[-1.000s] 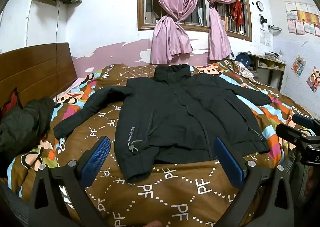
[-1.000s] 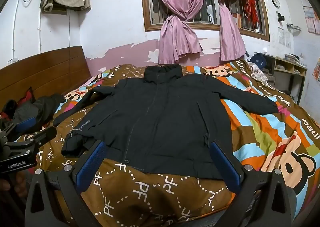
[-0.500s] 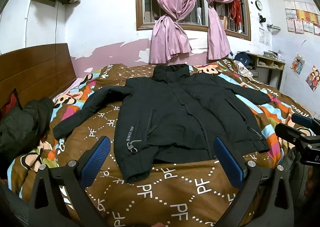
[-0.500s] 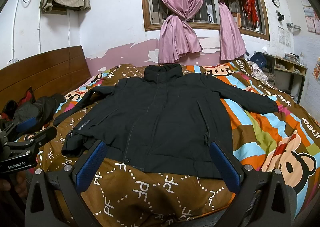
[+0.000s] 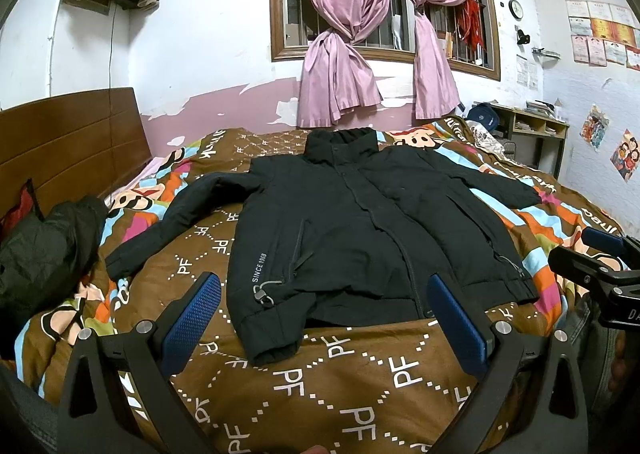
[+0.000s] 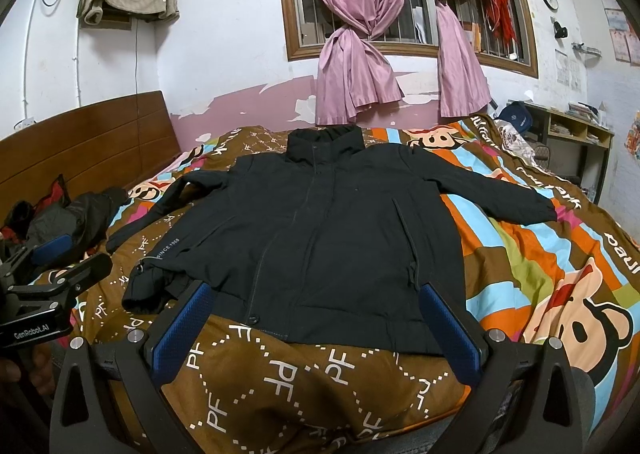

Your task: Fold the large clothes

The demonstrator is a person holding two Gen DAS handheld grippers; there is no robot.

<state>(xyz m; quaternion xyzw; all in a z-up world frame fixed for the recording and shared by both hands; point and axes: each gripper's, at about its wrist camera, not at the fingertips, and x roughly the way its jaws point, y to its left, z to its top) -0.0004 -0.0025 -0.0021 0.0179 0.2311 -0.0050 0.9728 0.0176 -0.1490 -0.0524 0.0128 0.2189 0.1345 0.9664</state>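
Bed (image 5: 360, 386) (image 6: 520, 266) carries a brown PF-print and striped cartoon quilt. Black jacket (image 5: 360, 238) (image 6: 320, 246) lies flat at the quilt's centre, front up, sleeves spread. Dark crumpled garment (image 5: 44, 250) (image 6: 76, 218) lies beyond the jacket's left-hand sleeve, beside the wooden headboard (image 5: 68, 142) (image 6: 92, 138).

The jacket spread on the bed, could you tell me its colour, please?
Black jacket, clearest in the right wrist view.

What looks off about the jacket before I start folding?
The jacket lies flat, front up, sleeves out, but its hem corner on the side printed "SINCE 1968" is bunched and pulled lower than the rest. Both tongs are open and hold nothing.
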